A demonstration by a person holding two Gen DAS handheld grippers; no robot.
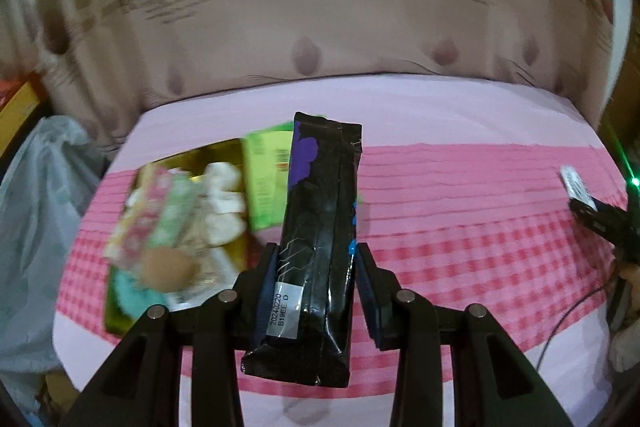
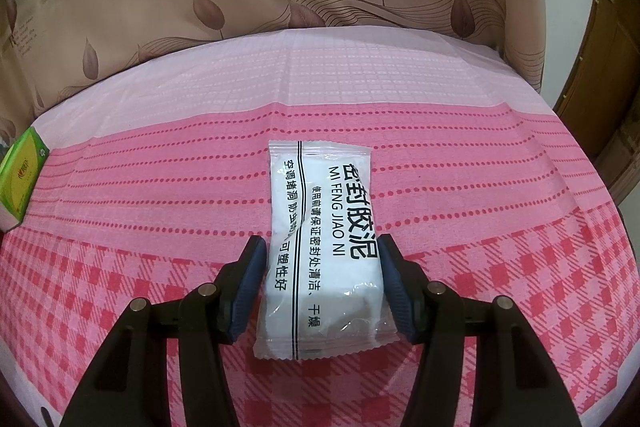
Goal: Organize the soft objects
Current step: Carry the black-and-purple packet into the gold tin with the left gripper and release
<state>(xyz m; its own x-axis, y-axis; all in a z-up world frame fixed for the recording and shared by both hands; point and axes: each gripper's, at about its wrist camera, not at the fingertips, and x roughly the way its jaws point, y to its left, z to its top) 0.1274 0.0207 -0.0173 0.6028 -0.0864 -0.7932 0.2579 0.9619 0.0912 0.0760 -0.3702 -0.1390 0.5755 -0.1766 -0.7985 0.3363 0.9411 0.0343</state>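
gripping a long glossy black foil packet with purple markings (image 1: 320,227) between its blue pads, the left gripper (image 1: 316,267) holds it lifted above the pink-and-white checked cloth (image 1: 460,195), near a gold tray (image 1: 228,155) that carries blurred pastel pouches, white lumps and a brown egg-shaped thing. a green carton (image 1: 266,179) lies just behind the packet. the right gripper (image 2: 322,267) is clamped on a flat white plastic sachet printed with black chinese characters (image 2: 324,247), whose far end lies on the same cloth; another green box (image 2: 20,171) sits at the left edge.
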